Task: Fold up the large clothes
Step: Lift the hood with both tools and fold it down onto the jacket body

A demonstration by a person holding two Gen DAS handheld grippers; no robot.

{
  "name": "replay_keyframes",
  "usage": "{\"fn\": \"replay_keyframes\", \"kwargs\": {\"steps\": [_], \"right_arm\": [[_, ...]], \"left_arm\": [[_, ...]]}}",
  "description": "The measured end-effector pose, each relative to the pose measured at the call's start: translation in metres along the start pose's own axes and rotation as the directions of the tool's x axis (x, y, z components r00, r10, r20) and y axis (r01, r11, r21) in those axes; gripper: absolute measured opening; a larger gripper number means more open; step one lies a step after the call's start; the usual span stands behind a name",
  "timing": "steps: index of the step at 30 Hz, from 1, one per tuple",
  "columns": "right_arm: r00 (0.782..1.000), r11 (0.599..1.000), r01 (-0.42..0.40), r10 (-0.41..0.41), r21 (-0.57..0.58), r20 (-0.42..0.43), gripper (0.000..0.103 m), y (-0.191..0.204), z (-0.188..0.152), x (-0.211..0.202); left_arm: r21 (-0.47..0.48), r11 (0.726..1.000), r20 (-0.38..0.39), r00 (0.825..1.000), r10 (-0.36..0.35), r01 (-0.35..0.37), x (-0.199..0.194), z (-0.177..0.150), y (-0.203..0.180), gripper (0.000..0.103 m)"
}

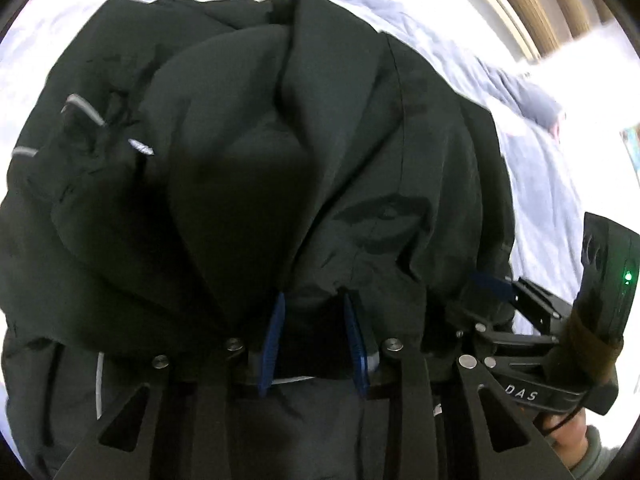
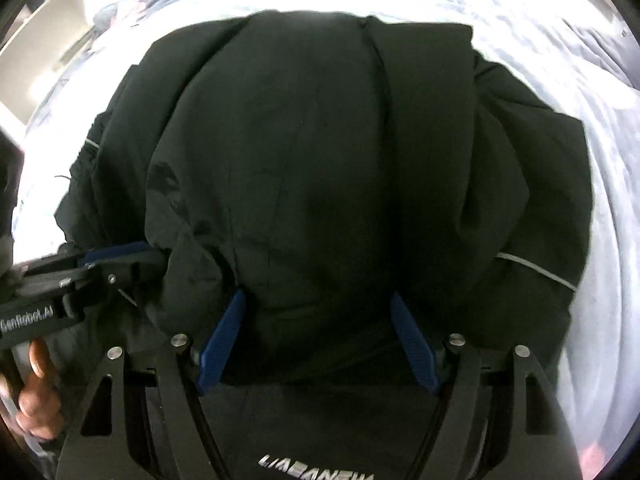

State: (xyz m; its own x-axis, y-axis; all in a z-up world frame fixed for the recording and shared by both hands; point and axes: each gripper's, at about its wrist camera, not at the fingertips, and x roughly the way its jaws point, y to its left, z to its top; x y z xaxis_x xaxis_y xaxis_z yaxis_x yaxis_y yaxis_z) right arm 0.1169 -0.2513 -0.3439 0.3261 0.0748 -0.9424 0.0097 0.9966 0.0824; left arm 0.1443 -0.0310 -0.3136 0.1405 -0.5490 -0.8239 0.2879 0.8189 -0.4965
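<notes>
Both hands on jacket [image 1: 304, 152] fold over bed [image 1: 552, 184]: left fingers [image 1: 314, 344] narrow, right fingers [image 2: 316, 344] wide, fabric between, grip unclear. Lay edge flat, release evenly.

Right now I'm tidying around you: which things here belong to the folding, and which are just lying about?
Part of the folding:
- black jacket
- left gripper
- right gripper
- pale bedcover under the jacket, as the work surface

Just lying about:
- blue-grey cloth bunched beyond the jacket
- wooden frame
</notes>
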Motion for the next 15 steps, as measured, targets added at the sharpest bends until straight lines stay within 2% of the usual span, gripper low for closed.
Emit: {"fn": "replay_keyframes", "kwargs": {"steps": [3,7,10,13,15], "right_arm": [[0.999,0.998,-0.04,0.04,0.04,0.019,0.077,-0.008,-0.004,-0.028],[0.994,0.992,-0.099,0.096,0.074,0.042,0.077,-0.022,-0.032,-0.069],[0.996,0.993,-0.076,0.072,0.087,0.046,0.077,-0.032,-0.069,-0.1],[0.998,0.993,-0.058,0.054,0.106,0.043,0.077,-0.041,-0.099,-0.125],[0.998,0.993,-0.036,0.031,0.111,0.046,0.077,-0.043,-0.121,-0.139]], "left_arm": [[0.032,0.999,0.041,0.999,0.008,-0.01,-0.031,-0.008,-0.013,0.032],[0.015,1.0,0.097,0.995,0.003,-0.004,-0.086,-0.032,-0.01,0.033],[-0.029,1.0,0.135,0.991,0.014,-0.011,-0.126,-0.053,0.005,0.034],[-0.057,0.997,0.183,0.981,0.067,-0.058,-0.173,-0.083,0.025,0.034],[-0.081,0.995,0.194,0.978,0.076,-0.061,-0.193,-0.1,0.04,0.034]]}}
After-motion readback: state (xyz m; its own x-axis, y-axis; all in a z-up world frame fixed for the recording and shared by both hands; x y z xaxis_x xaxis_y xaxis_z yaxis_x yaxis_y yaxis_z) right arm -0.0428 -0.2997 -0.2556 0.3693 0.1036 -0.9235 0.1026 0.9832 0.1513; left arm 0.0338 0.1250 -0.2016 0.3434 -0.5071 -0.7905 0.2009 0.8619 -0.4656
